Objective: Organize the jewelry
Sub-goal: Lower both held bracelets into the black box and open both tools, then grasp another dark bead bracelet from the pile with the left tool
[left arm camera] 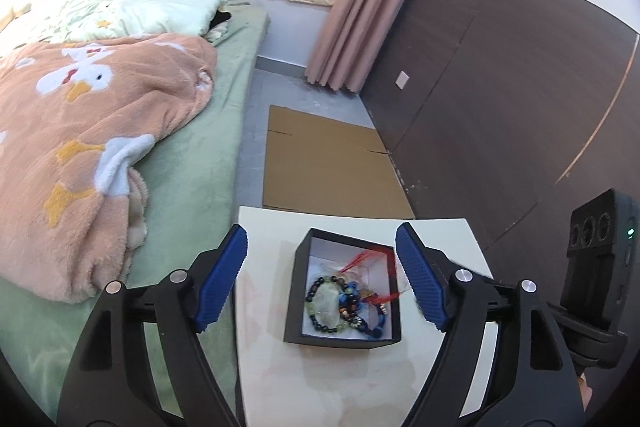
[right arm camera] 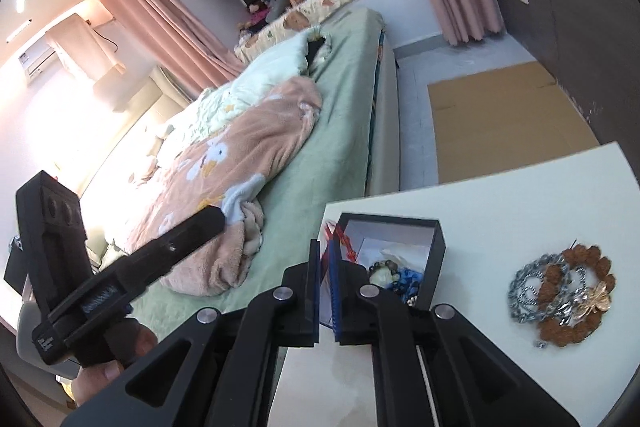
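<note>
A black box with a white lining [left arm camera: 294, 291] stands on a white table [left arm camera: 320, 379]. It holds bead bracelets [left arm camera: 344, 303] and a red-corded piece [left arm camera: 370, 259]. My left gripper [left arm camera: 320, 279] is open, its blue pads on either side of the box, above it. In the right wrist view the box [right arm camera: 436, 247] is just ahead of my right gripper [right arm camera: 326, 267], whose pads stand nearly together at the box's left wall beside a red cord [right arm camera: 346, 245]; I cannot tell whether it grips it. A pile of a silver chain and brown bead bracelets [right arm camera: 564, 293] lies right of the box.
A bed with a green sheet [left arm camera: 192, 163] and a peach blanket [left arm camera: 80, 131] borders the table on the left. Flat cardboard [left arm camera: 332, 163] lies on the floor beyond the table. A dark wall panel [left arm camera: 500, 99] runs along the right.
</note>
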